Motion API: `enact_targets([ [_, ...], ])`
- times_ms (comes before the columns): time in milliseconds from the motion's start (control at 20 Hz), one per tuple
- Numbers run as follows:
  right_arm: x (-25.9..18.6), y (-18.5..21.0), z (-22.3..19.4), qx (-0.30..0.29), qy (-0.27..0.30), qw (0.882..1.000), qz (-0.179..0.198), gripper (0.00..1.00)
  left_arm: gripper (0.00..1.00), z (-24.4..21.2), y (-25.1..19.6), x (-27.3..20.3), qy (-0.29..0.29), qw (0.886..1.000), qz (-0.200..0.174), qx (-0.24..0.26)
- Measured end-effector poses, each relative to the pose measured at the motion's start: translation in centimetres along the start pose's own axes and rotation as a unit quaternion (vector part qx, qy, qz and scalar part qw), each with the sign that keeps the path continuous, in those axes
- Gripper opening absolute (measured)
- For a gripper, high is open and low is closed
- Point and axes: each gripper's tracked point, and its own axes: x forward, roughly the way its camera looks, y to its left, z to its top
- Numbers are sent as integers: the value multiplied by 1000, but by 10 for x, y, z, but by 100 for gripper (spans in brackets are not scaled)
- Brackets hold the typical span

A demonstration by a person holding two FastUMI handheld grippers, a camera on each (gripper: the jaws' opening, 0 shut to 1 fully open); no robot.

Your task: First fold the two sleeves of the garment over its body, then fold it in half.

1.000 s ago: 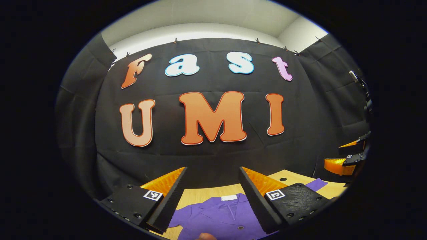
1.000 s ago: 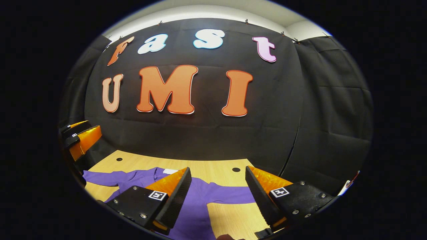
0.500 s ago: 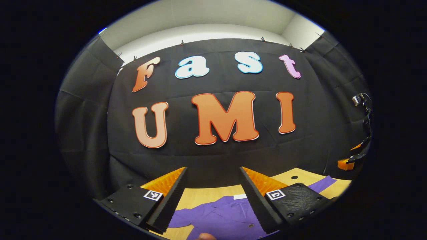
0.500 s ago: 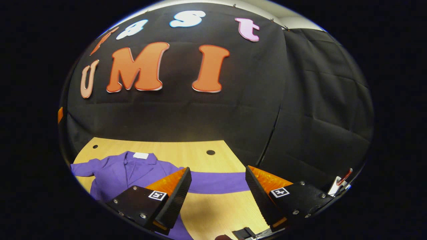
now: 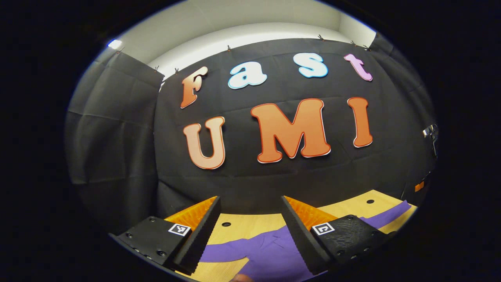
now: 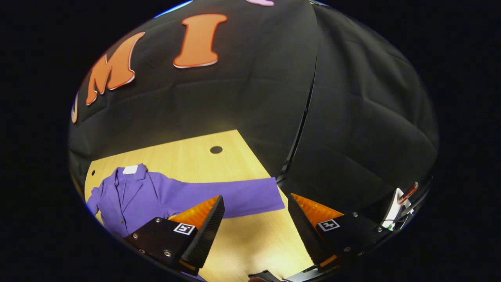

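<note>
Left gripper (image 5: 250, 231) wide apart and empty above purple garment (image 6: 156, 194), right gripper (image 6: 254, 231) likewise, sleeve (image 6: 235, 194) outstretched near table (image 6: 188, 154) edge.

In the left gripper view, the left gripper (image 5: 250, 231) is held level, pointing forward, its two fingers (image 5: 197, 239) spread wide apart with nothing between them. Both fingers hang in the air, touching nothing. A fingertip of the person's hand (image 5: 240, 278) peeks in at the bottom edge, just behind the gripper.

In the right gripper view, the right gripper (image 6: 254, 231) is tipped downward and rolled a little to one side. Its fingers (image 6: 203, 235) also stand wide apart, gripping nothing and clear of any contact. Whether the small shape at the bottom edge is a fingertip cannot be told.
</note>
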Motion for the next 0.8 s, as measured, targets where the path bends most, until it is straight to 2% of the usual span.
enact_targets([
  [200, 47, -12, -26, 2, 84, 996, 20, 98, 96, -7, 5, -12, 21, 999, 36, 15],
  [300, 65, -8, -34, 6, 123, 992, 38, 98, 99, -13, 3, -16, 33, 998, 46, 22],
  [400, 82, -8, -40, 10, 150, 987, 55, 98, 96, -15, -1, -19, 45, 997, 54, 29],
  [600, 116, -9, -48, -12, 187, 980, 66, 98, 96, -19, -15, -24, 62, 995, 55, 48],
  [700, 134, -14, -50, -16, 206, 976, 71, 98, 100, -14, -22, -25, 62, 995, 55, 58],
  [800, 145, -12, -57, -10, 239, 968, 80, 98, 100, -13, -28, -29, 66, 994, 54, 65],
])
